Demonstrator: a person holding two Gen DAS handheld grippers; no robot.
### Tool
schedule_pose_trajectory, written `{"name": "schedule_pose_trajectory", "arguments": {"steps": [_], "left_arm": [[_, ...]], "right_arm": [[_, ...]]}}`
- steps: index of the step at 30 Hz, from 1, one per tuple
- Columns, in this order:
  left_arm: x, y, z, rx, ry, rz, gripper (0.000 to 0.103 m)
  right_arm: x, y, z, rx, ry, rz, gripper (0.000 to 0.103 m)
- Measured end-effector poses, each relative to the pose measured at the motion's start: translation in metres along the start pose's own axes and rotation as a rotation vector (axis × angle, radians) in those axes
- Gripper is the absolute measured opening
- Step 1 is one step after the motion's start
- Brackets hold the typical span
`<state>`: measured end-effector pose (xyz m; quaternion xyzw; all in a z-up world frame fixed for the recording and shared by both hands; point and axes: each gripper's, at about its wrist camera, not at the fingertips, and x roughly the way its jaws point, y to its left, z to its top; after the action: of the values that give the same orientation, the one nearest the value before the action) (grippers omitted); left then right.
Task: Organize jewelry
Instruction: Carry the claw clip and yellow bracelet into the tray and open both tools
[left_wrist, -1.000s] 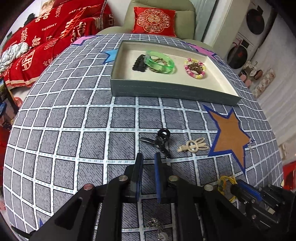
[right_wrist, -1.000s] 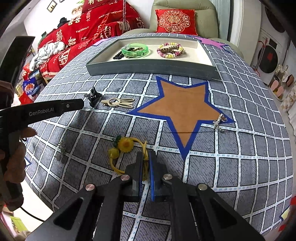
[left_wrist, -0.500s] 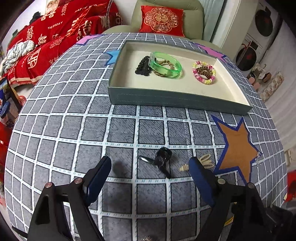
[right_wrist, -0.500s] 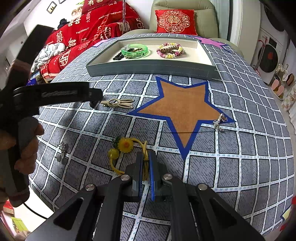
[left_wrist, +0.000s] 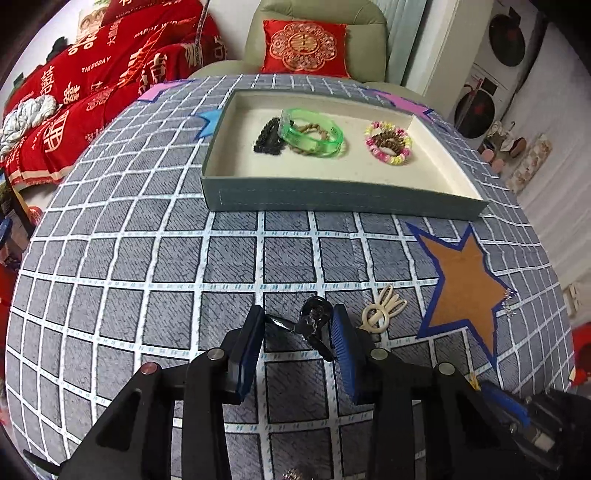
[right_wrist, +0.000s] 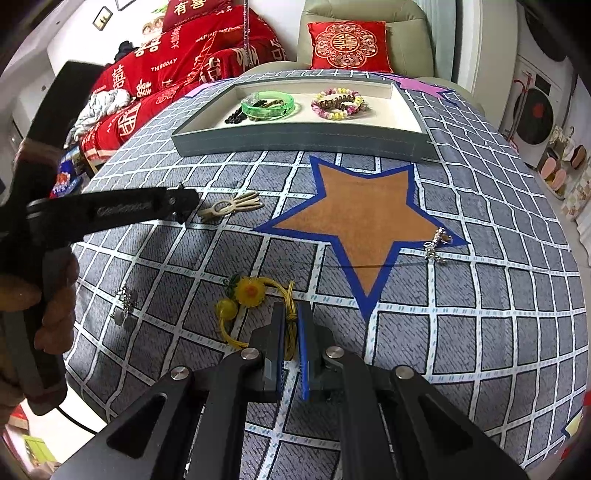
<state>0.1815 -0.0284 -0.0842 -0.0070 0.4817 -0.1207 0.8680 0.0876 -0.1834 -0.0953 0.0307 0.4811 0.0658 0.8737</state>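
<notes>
A black hair clip (left_wrist: 314, 325) lies on the grid cloth between my left gripper's (left_wrist: 297, 326) blue pads. The jaws are closing, and the pads touch both ends of the clip. My right gripper (right_wrist: 290, 323) is shut on the yellow cord of a flower hair tie (right_wrist: 251, 290), which rests on the cloth. Beyond both grippers, a grey tray (left_wrist: 332, 201) holds a green bangle (left_wrist: 310, 131), a beaded bracelet (left_wrist: 388, 144) and a black piece (left_wrist: 267, 138). In the right wrist view a hand (right_wrist: 55, 325) holds the left gripper (right_wrist: 184, 199) and hides the black clip.
A cream rabbit-shaped ring (left_wrist: 382, 314) lies just right of the clip. A silver earring (right_wrist: 437, 242) sits on the tip of the brown star (right_wrist: 362, 218). A small silver chain (right_wrist: 123, 306) lies near the table's left edge. A red-covered sofa stands beyond the table.
My left gripper's jaws spread wide, moved forward over the black clip, then closed in on it. The right gripper stayed shut on the yellow cord and did not move.
</notes>
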Motion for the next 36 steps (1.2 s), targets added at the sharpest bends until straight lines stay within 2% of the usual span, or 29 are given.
{"name": "schedule_pose_trajectory", "arguments": {"steps": [11,21,26,36], "left_arm": [[-0.04,0.007,0.005,0.025,-0.073,-0.01,0.046],[-0.059,0.0,0.017,0.059,-0.113,-0.036,0.046],[-0.066,-0.003,0.029,0.093,-0.135,-0.036,0.046],[-0.063,0.001,0.066,0.096,-0.16,-0.022,0.046]], "right_arm": [[-0.028,-0.019,0.019,0.045,-0.049,0.039,0.007],[-0.047,-0.03,0.043,0.071,-0.074,0.062,0.007],[-0.055,-0.038,0.065,0.084,-0.095,0.077,0.007],[-0.058,-0.055,0.123,0.089,-0.139,0.081,0.007]]}}
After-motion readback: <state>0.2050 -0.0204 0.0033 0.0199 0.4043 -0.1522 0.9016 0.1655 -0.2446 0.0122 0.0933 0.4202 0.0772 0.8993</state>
